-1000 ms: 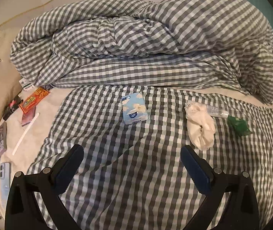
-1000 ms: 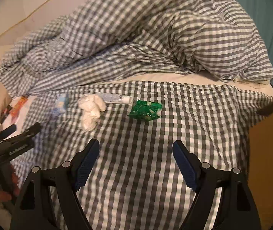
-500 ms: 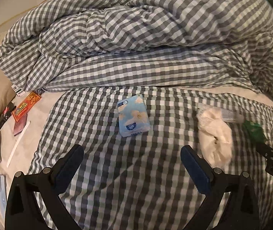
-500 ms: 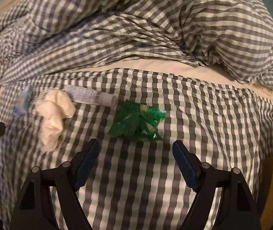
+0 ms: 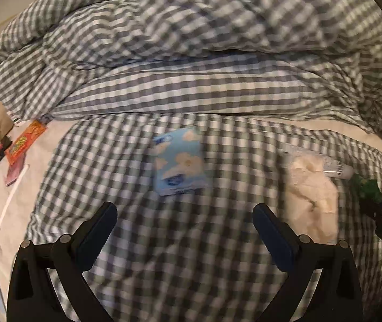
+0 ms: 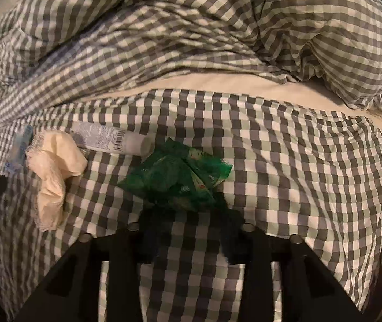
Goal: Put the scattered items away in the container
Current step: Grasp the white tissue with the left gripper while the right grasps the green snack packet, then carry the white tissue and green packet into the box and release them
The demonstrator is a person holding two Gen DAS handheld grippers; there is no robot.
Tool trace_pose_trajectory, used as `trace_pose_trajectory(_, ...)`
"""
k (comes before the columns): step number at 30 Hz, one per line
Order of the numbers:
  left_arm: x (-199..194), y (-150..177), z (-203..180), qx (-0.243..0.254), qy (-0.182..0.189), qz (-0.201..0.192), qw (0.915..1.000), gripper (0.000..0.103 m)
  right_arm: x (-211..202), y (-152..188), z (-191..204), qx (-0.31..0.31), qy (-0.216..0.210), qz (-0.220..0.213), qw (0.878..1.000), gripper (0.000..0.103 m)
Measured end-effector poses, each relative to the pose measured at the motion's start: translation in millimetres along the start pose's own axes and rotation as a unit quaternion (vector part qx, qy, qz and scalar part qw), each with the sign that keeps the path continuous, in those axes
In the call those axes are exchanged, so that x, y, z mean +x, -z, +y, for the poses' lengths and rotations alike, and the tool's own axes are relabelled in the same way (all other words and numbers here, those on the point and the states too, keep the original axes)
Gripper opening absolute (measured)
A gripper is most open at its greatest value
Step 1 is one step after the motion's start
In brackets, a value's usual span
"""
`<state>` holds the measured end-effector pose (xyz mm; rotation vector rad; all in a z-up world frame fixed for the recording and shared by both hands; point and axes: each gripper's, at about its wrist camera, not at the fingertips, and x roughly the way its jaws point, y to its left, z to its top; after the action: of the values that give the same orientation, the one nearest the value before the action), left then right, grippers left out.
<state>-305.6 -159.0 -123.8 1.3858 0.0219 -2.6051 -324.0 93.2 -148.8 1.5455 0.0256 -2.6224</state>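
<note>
Green wrapper [image 6: 174, 177] sits between the closing right gripper [image 6: 188, 230] fingers [image 6: 153, 228].

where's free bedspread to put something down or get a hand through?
Free: the checked spread right of the green wrapper, up to the heaped duvet; also the patch between the blue tissue pack and left tongs. Crowded: white cloth, tube and wrapper bunch together, right tongs closing there.

The right gripper [image 6: 188, 222], jaws closing, meets the green wrapper [image 6: 174, 177] on the checked bedspread [image 6: 298, 166].
</note>
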Motion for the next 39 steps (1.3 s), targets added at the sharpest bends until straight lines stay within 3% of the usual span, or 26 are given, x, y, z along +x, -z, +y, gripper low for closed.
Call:
trace_pose_trajectory(9, -3.1, 3.8, -77.5, 0.055, 0.059, -0.001, 0.9968, 0.103, -50.8, 5.5, -20.9, 0.019, -0.036, -0.045, 0.998, 0.03)
trace_pose_trajectory(14, 28.3, 8.1, -111.3, 0.086, 0.041, 0.035, 0.9949, 0.101, -74.5, 13.1, -34.5, 0.027, -0.044, -0.052, 0.997, 0.03)
trace_pose_trajectory(15, 36.2, 9.7, -112.4, 0.079, 0.048, 0.05, 0.9944, 0.096, -78.2, 14.7, -36.4, 0.028, -0.045, -0.053, 0.997, 0.03)
trace_pose_trajectory(17, 39.7, 11.2, -108.7, 0.056, 0.082, 0.067, 0.9928, 0.072, -83.4, 17.9, -40.5, 0.031, -0.048, -0.054, 0.997, 0.03)
trace_pose_trajectory(18, 34.4, 10.3, -106.4, 0.049, 0.082, 0.062, 0.9935, 0.053, -86.7, 20.2, -43.4, 0.034, -0.048, -0.055, 0.997, 0.03)
trace_pose_trajectory(19, 30.4, 8.9, -106.0, 0.052, 0.084, 0.064, 0.9931, 0.019, -90.7, 22.3, -46.6, 0.037, -0.05, -0.056, 0.997, 0.03)
trace_pose_trajectory(20, 25.5, 7.1, -105.7, 0.056, 0.083, 0.065, 0.9929, 0.013, -95.3, 24.3, -49.7, 0.039, -0.052, -0.057, 0.996, 0.03)
trace_pose_trajectory(27, -36.3, 2.5, -94.1, 0.057, 0.081, 0.02, 0.9949, 0.011, -133.1, 35.1, -55.7, 0.045, -0.066, -0.076, 0.994, 0.03)
trace_pose_trajectory(39, -139.7, 25.4, -81.2, 0.052, 0.091, -0.013, 0.9944, 0.011, -215.5, 63.2, -47.9, 0.03, -0.076, -0.112, 0.99, 0.03)
